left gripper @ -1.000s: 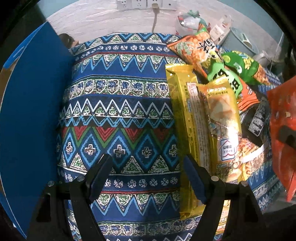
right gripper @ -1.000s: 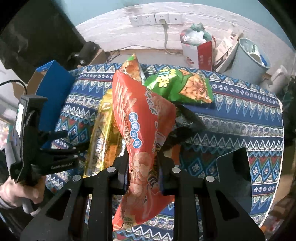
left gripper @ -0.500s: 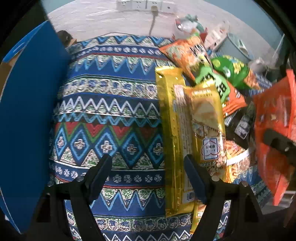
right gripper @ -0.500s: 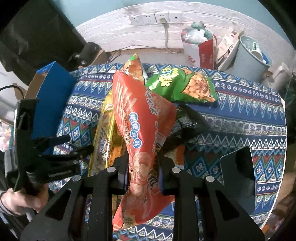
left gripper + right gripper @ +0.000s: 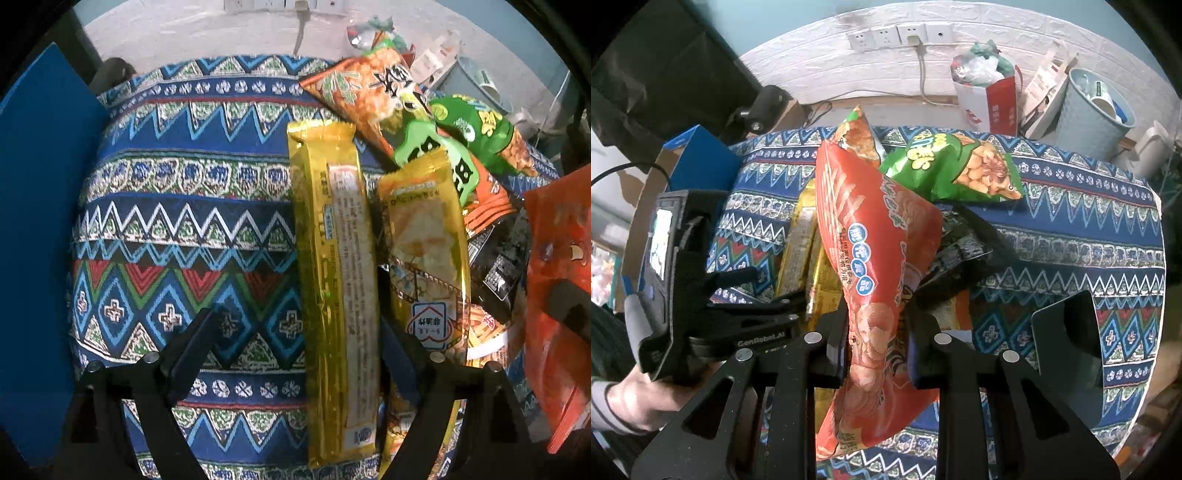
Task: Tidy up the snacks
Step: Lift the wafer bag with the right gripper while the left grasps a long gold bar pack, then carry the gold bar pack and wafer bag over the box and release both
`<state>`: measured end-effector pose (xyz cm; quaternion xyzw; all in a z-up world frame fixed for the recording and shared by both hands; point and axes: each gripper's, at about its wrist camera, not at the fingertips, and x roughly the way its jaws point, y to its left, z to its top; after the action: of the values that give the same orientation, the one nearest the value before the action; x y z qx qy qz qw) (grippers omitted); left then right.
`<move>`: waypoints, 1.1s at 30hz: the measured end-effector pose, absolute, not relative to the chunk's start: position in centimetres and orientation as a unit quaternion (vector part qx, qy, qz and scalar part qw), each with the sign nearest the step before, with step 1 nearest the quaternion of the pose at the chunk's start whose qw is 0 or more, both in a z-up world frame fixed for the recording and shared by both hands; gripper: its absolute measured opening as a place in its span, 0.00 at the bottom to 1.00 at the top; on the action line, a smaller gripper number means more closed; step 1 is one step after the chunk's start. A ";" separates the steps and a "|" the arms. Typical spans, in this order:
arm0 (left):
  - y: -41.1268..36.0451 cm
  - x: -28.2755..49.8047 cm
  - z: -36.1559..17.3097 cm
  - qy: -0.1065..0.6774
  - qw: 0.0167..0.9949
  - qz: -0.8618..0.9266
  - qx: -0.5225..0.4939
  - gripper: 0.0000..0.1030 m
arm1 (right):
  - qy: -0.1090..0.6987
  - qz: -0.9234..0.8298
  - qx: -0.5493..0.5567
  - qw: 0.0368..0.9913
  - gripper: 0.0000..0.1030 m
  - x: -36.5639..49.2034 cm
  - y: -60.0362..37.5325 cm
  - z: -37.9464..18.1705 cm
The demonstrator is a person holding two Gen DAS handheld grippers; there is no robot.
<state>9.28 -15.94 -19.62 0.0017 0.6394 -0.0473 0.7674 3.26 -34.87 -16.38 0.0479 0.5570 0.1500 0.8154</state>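
The left claw [image 5: 295,343] gapes, straddling the long gold cracker pack [image 5: 334,288]; it should centre, descend, then pinch mid-pack; the right claw [image 5: 877,332] grips the red chip bag [image 5: 875,258] aloft beside it.

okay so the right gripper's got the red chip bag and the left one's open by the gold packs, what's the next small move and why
Probably ease the left gripper forward and close on the long gold pack. Its fingers are open and already straddle that pack's near end on the patterned cloth, while the right gripper is shut on the red chip bag, so it is occupied. The blue box sits just left.
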 end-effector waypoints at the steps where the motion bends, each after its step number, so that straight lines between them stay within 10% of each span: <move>1: -15.8 9.1 -19.6 0.638 0.768 -0.048 0.003 0.84 | 0.557 0.150 0.047 0.815 0.22 3.3 -34.8 -16.4; 4: -16.0 8.7 -19.4 0.631 0.774 -0.059 0.013 0.65 | 0.558 0.150 0.041 0.815 0.22 3.2 -34.6 -16.6; 6: -16.3 8.4 -19.1 0.632 0.772 -0.069 0.022 0.32 | 0.559 0.150 0.037 0.815 0.22 3.1 -34.5 -16.7; 33: -9.7 4.1 -10.1 0.546 0.831 -0.091 0.059 0.28 | 0.524 0.180 0.016 0.832 0.22 1.7 -30.1 -13.7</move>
<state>4.15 -9.69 -10.12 0.0593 0.5456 -0.0913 0.8310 1.73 -30.13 -13.73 0.0162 0.5238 0.1802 0.8324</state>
